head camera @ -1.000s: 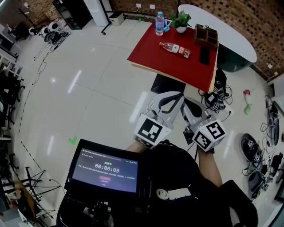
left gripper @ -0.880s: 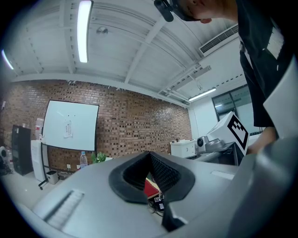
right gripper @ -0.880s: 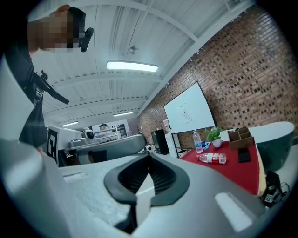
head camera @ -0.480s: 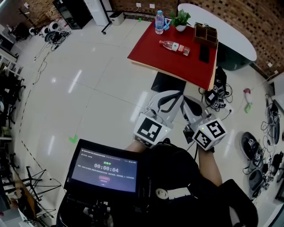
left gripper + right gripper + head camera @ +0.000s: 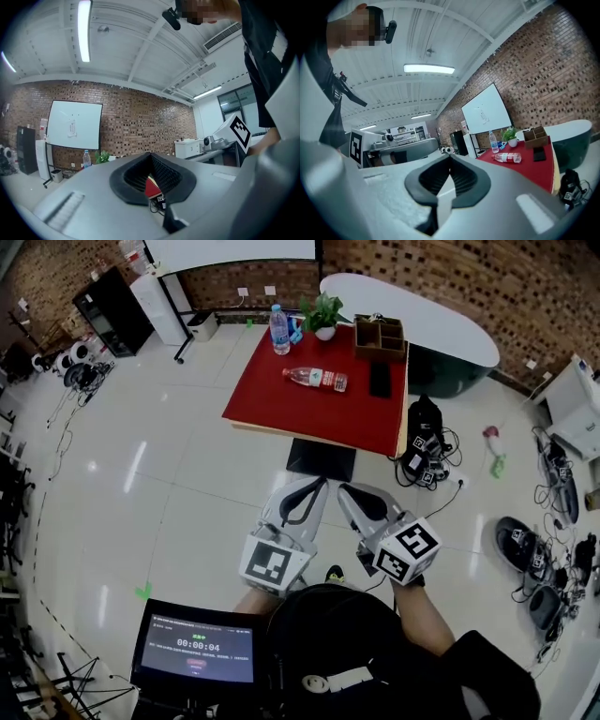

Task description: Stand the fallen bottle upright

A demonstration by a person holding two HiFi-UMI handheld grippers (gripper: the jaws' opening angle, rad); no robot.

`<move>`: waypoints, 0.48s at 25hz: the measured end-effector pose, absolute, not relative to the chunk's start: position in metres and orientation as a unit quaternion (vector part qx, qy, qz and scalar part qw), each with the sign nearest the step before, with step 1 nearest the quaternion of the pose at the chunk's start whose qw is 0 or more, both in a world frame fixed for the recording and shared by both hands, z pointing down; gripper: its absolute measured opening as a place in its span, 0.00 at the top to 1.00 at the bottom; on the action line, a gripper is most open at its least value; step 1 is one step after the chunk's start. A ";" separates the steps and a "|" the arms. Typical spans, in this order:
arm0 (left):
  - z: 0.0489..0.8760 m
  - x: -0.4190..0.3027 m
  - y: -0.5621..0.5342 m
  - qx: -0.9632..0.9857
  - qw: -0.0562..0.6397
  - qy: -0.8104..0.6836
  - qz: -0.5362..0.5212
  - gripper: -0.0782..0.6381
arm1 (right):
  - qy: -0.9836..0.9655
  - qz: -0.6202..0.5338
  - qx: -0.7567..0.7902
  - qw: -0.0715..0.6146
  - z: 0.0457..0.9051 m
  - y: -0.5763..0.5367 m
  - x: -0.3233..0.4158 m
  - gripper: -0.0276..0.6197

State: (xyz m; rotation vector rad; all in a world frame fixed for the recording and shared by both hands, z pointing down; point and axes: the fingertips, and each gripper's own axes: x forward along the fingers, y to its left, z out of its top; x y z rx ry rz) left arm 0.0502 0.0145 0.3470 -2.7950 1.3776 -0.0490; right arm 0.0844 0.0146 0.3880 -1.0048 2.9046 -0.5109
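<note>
Bottle, fallen (image 5: 315,379), clear plastic with a red label, lies on its side on the red table (image 5: 281,409), near the far half of the top, cap end pointing to 9 o'clock. Upright water bottle (image 5: 278,329) stands at its 11 o'clock near the table's far edge. Potted plant (image 5: 322,312) is at its 12 o'clock, wooden organizer box (image 5: 380,336) at 1 o'clock, black phone (image 5: 380,379) flat at 3 o'clock, apart from the bottle. Left gripper (image 5: 315,486) and right gripper (image 5: 347,493) are held side by side over the tiled floor (image 5: 141,474), both pointing level toward 12 o'clock at the table and well apart from it. Both have their jaws closed together with nothing between them. Tablet screen (image 5: 197,648) sits at 7 o'clock of the left gripper. White oval table (image 5: 422,320) lies beyond the red one, against the brick wall (image 5: 487,277).
</note>
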 end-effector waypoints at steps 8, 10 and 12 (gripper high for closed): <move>0.353 0.044 -0.022 -0.874 0.009 0.484 -0.052 0.89 | 0.933 -0.188 -0.307 0.020 0.406 -0.021 0.105 0.95; 0.358 0.037 -0.042 -0.869 0.010 0.491 -0.057 0.89 | 0.934 -0.185 -0.305 0.024 0.411 -0.038 0.105 0.95; 0.368 0.035 -0.061 -0.876 0.004 0.480 -0.055 0.89 | 0.933 -0.194 -0.302 0.030 0.419 -0.059 0.103 0.95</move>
